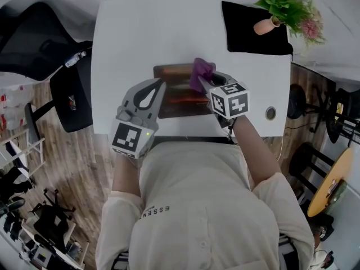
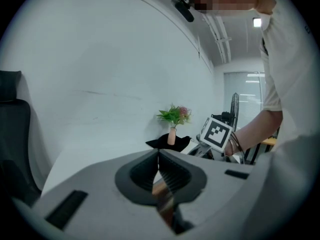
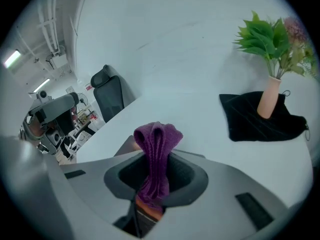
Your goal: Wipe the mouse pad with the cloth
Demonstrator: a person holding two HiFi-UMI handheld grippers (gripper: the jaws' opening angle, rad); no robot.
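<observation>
The right gripper [image 1: 209, 83] pinches the purple cloth [image 1: 201, 71], which stands bunched between its jaws over the upper right part of the dark mouse pad [image 1: 179, 101], mid-frame in the head view. The pad lies on the white surface [image 1: 140, 32] with its long axis running left to right, so most of it stretches leftward from the cloth. The left gripper [image 1: 160, 84], jaws pressed together on nothing, sits over the pad's left edge.

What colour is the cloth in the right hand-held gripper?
Purple. The cloth shows best in the right gripper view, pinched between the jaws.
</observation>
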